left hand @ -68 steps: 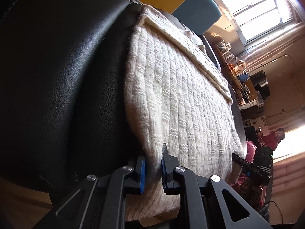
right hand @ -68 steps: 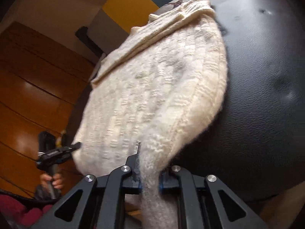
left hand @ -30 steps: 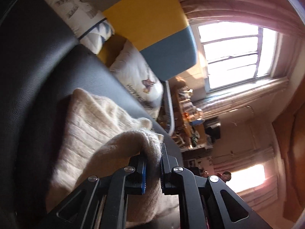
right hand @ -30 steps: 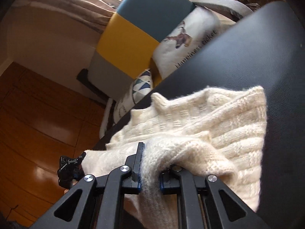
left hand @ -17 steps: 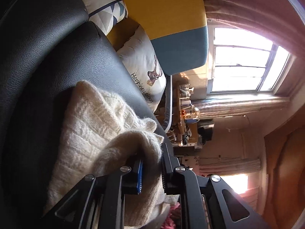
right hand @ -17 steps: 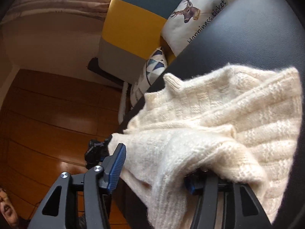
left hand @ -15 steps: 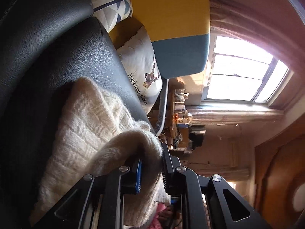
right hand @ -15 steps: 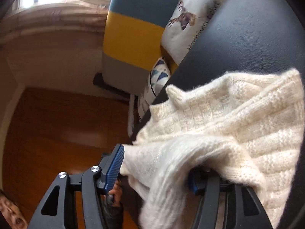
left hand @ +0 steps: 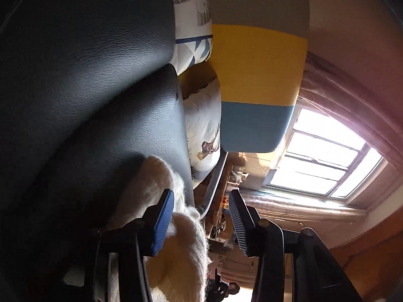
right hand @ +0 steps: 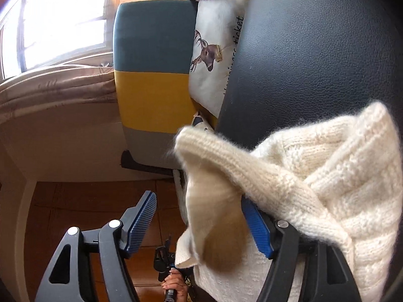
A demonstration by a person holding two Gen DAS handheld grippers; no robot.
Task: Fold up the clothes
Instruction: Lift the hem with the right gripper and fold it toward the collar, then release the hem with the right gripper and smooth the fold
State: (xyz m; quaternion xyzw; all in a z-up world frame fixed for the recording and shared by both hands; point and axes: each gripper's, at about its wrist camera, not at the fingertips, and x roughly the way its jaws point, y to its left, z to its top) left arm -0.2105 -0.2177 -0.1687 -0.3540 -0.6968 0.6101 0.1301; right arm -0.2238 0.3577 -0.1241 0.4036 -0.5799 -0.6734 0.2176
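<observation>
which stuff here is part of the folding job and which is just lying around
Part of the job:
- cream knit sweater
- black leather surface it lies on
- left tongs, open
- right tongs, open

Just lying about:
- deer-print cushion
- triangle-pattern cushion
- yellow and blue chair back

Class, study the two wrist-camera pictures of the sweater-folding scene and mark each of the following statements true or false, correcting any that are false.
1. The left gripper has its jaws apart. True.
2. The right gripper is clamped shut on the sweater. False: its jaws are open, and the cream sweater only drapes over one finger.
3. The sweater lies on a black leather surface. True.
4. The cushion with a deer print is lying on top of the sweater. False: it sits beyond the black surface, against the blue and yellow backrest.
5. The sweater is dark red. False: it is cream knit.
</observation>
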